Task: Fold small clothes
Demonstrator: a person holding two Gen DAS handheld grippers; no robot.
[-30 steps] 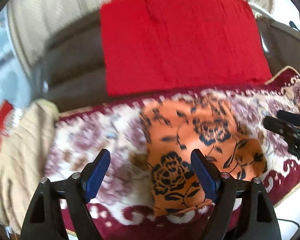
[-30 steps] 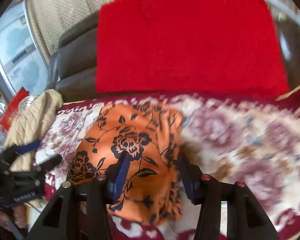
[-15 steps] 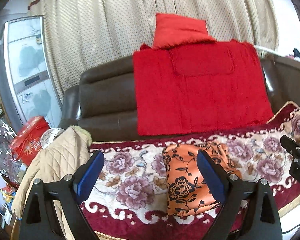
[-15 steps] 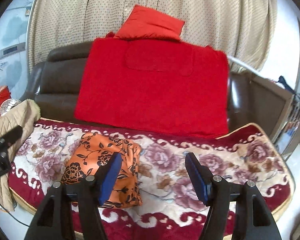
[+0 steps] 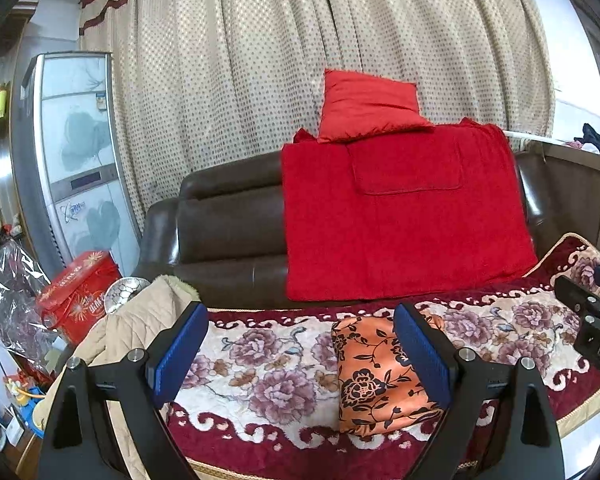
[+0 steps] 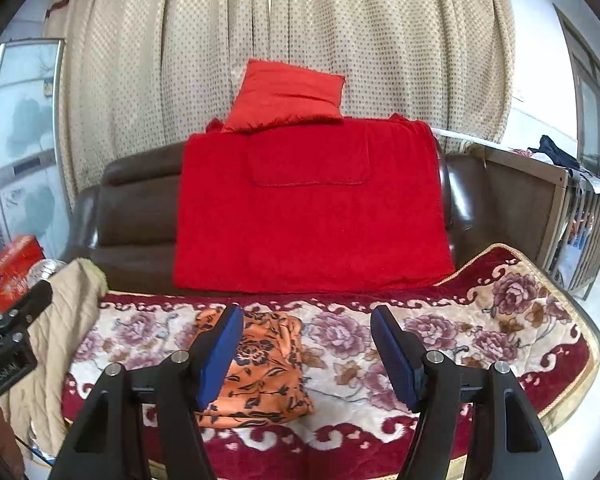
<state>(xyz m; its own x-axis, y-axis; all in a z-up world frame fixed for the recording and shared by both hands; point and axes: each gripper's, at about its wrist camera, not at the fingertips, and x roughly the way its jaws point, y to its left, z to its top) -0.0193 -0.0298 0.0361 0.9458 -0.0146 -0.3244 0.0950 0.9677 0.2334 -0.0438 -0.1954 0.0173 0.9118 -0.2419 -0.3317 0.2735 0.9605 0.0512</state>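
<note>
A folded orange garment with black flowers (image 5: 374, 376) lies on the floral red and cream sofa cover (image 5: 268, 368). It also shows in the right wrist view (image 6: 264, 372). My left gripper (image 5: 300, 354) is open and empty, held back from the sofa, with the garment behind its right finger. My right gripper (image 6: 306, 354) is open and empty, with the garment behind its left finger. Each gripper shows at the edge of the other's view: the right one (image 5: 592, 320), the left one (image 6: 8, 332).
A red blanket (image 5: 400, 216) hangs over the brown leather sofa back, with a red cushion (image 5: 370, 106) on top. A beige quilted jacket (image 5: 140, 332) lies at the sofa's left end. A red box (image 5: 78, 292) and a fridge (image 5: 68, 160) stand at left. A wooden crib (image 6: 580, 220) stands at right.
Both grippers have pulled back and up from the garment, which stays folded on the cover. The right gripper's jaws have opened wider. The view now takes in the whole sofa and the curtain.
</note>
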